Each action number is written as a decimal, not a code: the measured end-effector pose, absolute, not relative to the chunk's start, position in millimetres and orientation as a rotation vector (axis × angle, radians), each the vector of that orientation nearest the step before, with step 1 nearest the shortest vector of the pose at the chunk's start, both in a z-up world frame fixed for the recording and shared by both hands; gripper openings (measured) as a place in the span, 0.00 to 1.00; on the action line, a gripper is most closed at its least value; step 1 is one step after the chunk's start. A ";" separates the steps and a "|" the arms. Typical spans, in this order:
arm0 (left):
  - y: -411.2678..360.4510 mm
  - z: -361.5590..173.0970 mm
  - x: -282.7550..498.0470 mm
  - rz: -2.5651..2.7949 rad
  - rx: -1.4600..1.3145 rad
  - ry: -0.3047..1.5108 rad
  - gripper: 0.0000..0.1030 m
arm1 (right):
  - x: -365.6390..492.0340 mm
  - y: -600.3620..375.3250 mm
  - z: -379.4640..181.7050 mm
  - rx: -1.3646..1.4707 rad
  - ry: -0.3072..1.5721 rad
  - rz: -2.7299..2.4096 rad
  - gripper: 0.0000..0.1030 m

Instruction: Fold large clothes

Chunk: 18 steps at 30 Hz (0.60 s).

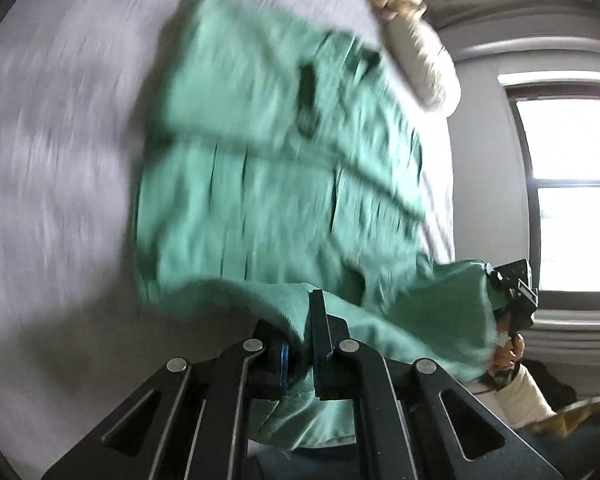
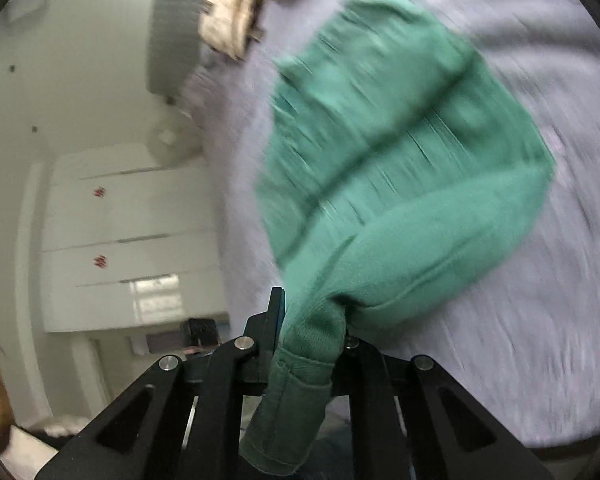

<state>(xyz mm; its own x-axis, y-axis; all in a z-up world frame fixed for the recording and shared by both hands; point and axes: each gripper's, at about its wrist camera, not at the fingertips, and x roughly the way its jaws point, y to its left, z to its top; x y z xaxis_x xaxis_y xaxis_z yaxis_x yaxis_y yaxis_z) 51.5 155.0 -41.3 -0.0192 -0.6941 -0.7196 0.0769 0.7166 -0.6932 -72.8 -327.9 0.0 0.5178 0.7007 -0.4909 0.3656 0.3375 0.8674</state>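
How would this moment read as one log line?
left claw: shut on green garment | right claw: shut on green garment | bed: beneath

The garment (image 1: 276,184) lies spread on the bed (image 1: 60,160), its near edge lifted off the sheet and clamped in the left gripper (image 1: 300,344) at the near middle. Its near right corner is held by the right gripper (image 1: 508,292), off the bed's right side before the window (image 1: 572,196). A pillow (image 1: 420,64) lies at the bed's far right edge, beyond the garment.
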 end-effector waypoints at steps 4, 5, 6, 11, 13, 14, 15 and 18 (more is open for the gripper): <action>153.8 -29.4 121.5 -0.622 -0.500 1.362 0.09 | -11.7 -354.1 9.5 1.296 0.959 0.273 0.12; 149.9 -31.3 136.7 -0.609 -0.503 1.341 0.09 | 1.1 -360.1 8.0 1.309 0.939 0.261 0.12; 140.6 -36.0 150.8 -0.590 -0.508 1.322 0.09 | 19.6 -369.1 2.2 1.320 0.917 0.241 0.12; 118.6 -72.6 208.2 -0.458 -0.426 1.295 0.09 | 76.6 -390.7 -52.1 1.327 0.961 0.142 0.12; 107.2 -93.3 218.5 -0.424 -0.364 1.319 0.09 | 95.1 -392.6 -81.9 1.306 1.015 0.087 0.13; 103.0 -100.4 218.6 -0.411 -0.342 1.327 0.09 | 97.7 -393.6 -91.2 1.308 1.029 0.070 0.14; 102.4 -104.7 218.7 -0.402 -0.315 1.327 0.09 | 102.9 -392.4 -103.3 1.324 1.035 0.058 0.15; 100.5 -112.9 216.8 -0.374 -0.254 1.315 0.14 | 109.1 -394.4 -120.0 1.359 1.021 0.047 0.17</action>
<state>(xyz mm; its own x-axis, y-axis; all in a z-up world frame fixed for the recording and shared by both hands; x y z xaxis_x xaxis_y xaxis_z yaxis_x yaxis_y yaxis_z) 216.8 100.5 -112.9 0.2066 -0.4063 -0.8901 0.1230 0.9133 -0.3883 109.1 -394.4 -120.0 0.5923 0.5694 -0.5700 0.5142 0.2776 0.8115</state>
